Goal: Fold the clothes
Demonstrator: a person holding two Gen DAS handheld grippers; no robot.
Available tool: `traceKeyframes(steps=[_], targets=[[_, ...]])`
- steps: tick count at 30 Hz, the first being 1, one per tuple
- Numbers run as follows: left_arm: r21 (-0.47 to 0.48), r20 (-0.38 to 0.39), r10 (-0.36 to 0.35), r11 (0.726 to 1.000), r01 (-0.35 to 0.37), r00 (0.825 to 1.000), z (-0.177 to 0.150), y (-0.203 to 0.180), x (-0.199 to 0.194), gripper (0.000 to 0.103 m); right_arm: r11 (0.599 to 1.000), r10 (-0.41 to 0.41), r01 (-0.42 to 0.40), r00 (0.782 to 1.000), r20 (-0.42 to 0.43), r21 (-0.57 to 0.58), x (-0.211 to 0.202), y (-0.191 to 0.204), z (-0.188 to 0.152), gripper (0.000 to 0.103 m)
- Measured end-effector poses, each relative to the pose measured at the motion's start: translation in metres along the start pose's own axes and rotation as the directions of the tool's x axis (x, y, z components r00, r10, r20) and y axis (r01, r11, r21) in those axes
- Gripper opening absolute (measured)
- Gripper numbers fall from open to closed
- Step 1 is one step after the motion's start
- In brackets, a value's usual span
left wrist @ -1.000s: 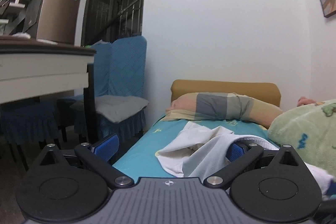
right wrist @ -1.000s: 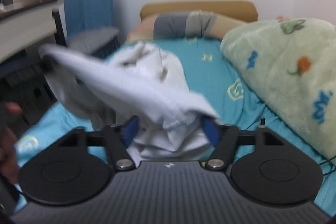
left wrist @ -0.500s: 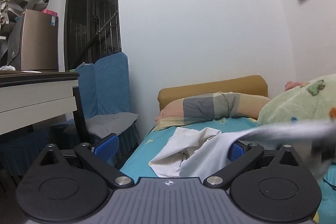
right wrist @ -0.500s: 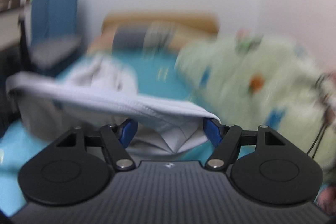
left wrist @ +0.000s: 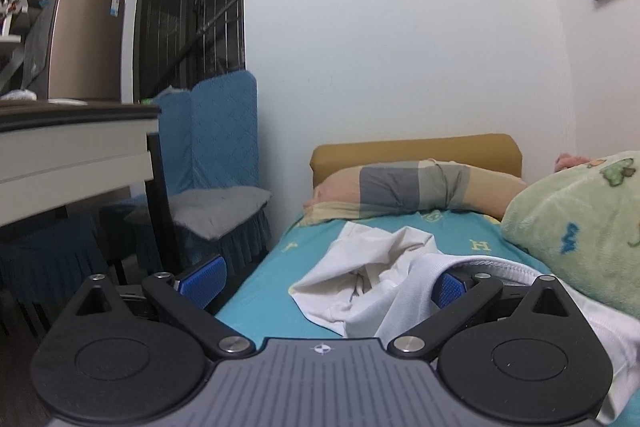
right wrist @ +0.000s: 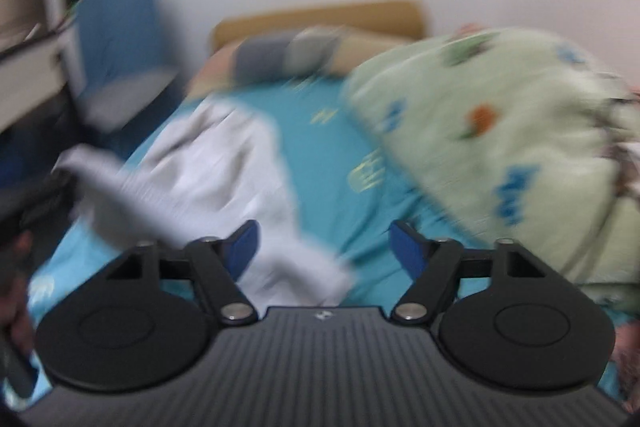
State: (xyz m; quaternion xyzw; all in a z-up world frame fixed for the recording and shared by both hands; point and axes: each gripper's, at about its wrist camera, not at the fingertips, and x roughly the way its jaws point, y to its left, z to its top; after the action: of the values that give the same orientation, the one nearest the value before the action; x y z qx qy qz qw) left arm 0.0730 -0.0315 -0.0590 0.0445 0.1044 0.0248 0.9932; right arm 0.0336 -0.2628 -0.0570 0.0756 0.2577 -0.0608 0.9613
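White garment (left wrist: 380, 279) crumpled on the bed (left wrist: 264, 291) near its left edge, long axis toward the pillow (left wrist: 408, 195). Left gripper (left wrist: 324, 283) jaws wide, hem draped over the right-hand one, nothing pinched. Right gripper (right wrist: 324, 247) jaws spread, empty, cloth low left. Left nearer; blanket (right wrist: 500, 147) alongside.

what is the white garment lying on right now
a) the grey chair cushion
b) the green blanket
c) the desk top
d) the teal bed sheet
d: the crumpled white garment lies on the teal bed sheet, beside the green blanket and in front of the pillow.
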Motion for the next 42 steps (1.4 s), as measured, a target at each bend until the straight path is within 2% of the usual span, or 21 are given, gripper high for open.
traceKeyframes(steps=[2,4,6,9,11,12,14,16,17,19,24,27,28,30,35,38,42], targets=[[0.006,0.0,-0.012,1.0,0.012,1.0,0.0,-0.001,0.0,0.103,1.0,0.0,-0.001,0.999,0.039,0.022,0.0,-0.004,0.002,0.089],[0.009,0.0,-0.017,1.0,0.017,1.0,0.001,-0.001,-0.001,0.103,0.996,0.086,-0.085,0.996,0.019,-0.016,0.007,0.006,-0.003,0.087],[0.006,-0.002,-0.019,1.0,0.019,1.0,0.001,0.0,-0.002,0.103,0.983,0.152,-0.153,0.988,-0.024,-0.097,0.014,0.028,-0.013,0.087],[0.004,-0.005,-0.016,1.0,0.016,1.0,0.001,0.001,-0.002,0.103,0.945,0.144,-0.157,0.987,-0.065,-0.289,0.031,0.067,-0.031,0.087],[0.008,-0.006,-0.013,1.0,0.013,1.0,0.001,0.002,-0.003,0.103,0.917,0.032,-0.045,0.999,-0.04,-0.397,0.043,0.085,-0.041,0.087],[0.012,-0.005,-0.01,1.0,0.01,1.0,0.0,0.002,-0.003,0.103,0.917,-0.036,0.025,0.999,-0.02,-0.398,0.049,0.084,-0.04,0.087],[0.021,-0.012,-0.008,1.0,0.008,1.0,-0.001,0.002,-0.002,0.103,0.952,-0.133,0.132,0.991,0.015,-0.275,0.05,0.063,-0.032,0.087],[0.041,-0.037,-0.022,0.999,0.023,0.999,-0.004,-0.001,0.001,0.103,0.973,-0.188,0.196,0.979,0.074,-0.119,0.038,0.035,-0.02,0.087],[0.057,-0.047,-0.028,0.998,0.03,0.998,-0.006,-0.003,0.002,0.103,0.974,-0.218,0.223,0.971,0.1,-0.039,0.032,0.021,-0.014,0.087],[0.125,-0.049,-0.026,0.992,0.032,0.998,-0.012,-0.014,0.002,0.103,0.972,-0.234,0.23,0.955,0.182,0.042,0.017,0.006,-0.006,0.087],[0.286,-0.066,0.003,0.958,0.016,0.998,-0.031,-0.037,0.003,0.103,0.977,-0.212,0.203,0.915,0.344,0.062,-0.007,0.01,0.005,0.087],[0.319,-0.116,0.029,0.948,0.01,0.993,-0.038,-0.041,0.009,0.103,0.974,-0.216,0.226,0.883,0.416,0.026,-0.017,0.018,0.006,0.087],[0.311,-0.127,0.014,0.95,0.026,0.992,-0.04,-0.041,0.009,0.103,0.971,-0.223,0.238,0.871,0.438,0.022,-0.021,0.021,0.006,0.087],[0.28,-0.124,-0.027,0.958,0.061,0.992,-0.041,-0.039,0.007,0.103,0.975,-0.208,0.22,0.87,0.446,0.026,-0.023,0.019,0.01,0.087],[0.2,-0.078,-0.114,0.972,0.127,0.99,-0.034,-0.035,-0.003,0.103,0.983,-0.175,0.178,0.887,0.427,0.035,-0.024,0.016,0.013,0.087],[0.198,-0.048,-0.177,0.963,0.183,0.983,-0.034,-0.039,-0.009,0.103,0.988,-0.149,0.148,0.897,0.416,0.034,-0.026,0.015,0.014,0.087],[0.206,-0.01,-0.167,0.964,0.165,0.986,-0.033,-0.047,-0.009,0.103,0.993,-0.108,0.113,0.9,0.423,0.013,-0.032,0.025,0.011,0.087]])
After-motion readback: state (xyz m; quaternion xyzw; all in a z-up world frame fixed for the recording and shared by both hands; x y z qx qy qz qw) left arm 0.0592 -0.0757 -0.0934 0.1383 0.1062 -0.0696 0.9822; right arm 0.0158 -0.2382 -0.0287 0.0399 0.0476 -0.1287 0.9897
